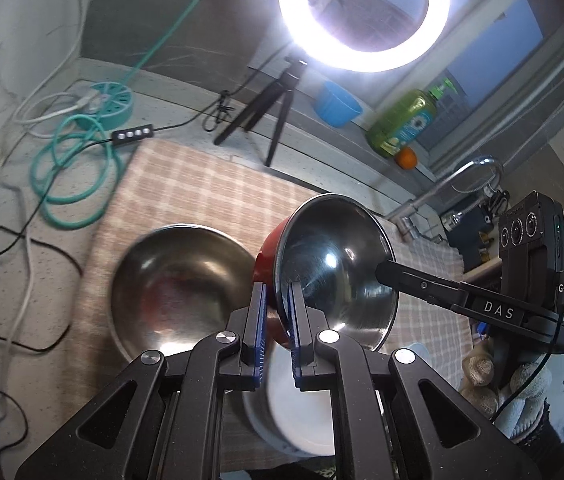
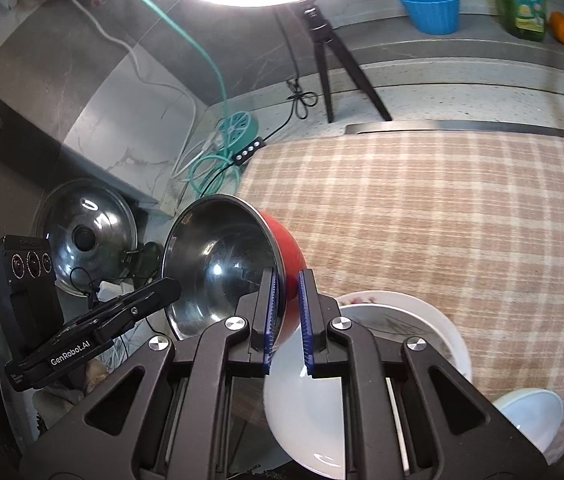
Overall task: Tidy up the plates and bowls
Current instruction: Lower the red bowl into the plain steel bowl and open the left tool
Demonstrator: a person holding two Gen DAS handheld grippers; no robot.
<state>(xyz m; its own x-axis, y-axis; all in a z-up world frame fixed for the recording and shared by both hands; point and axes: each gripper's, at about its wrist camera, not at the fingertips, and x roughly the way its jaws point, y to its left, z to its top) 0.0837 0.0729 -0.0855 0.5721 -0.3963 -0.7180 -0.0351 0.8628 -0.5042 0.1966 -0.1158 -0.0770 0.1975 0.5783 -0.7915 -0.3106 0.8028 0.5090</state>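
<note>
Red bowl (image 1: pixel 334 272) btwn 2 hand-held grippers

My 2 claws crowded each other at the red bowl (image 1: pixel 334 268). Left of it the steel bowl (image 1: pixel 180 288) blocked the checked cloth (image 2: pixel 442 220); below, white plates (image 2: pixel 414 320) filled the near edge. The cloth's far right half lay open.

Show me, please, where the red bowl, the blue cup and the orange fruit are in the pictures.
red bowl (image 2: pixel 288 254): right wrist view, on its red outer wall.
blue cup (image 2: pixel 430 10): right wrist view, on its front wall.
orange fruit (image 1: pixel 407 158): left wrist view, on the middle of its skin.
</note>
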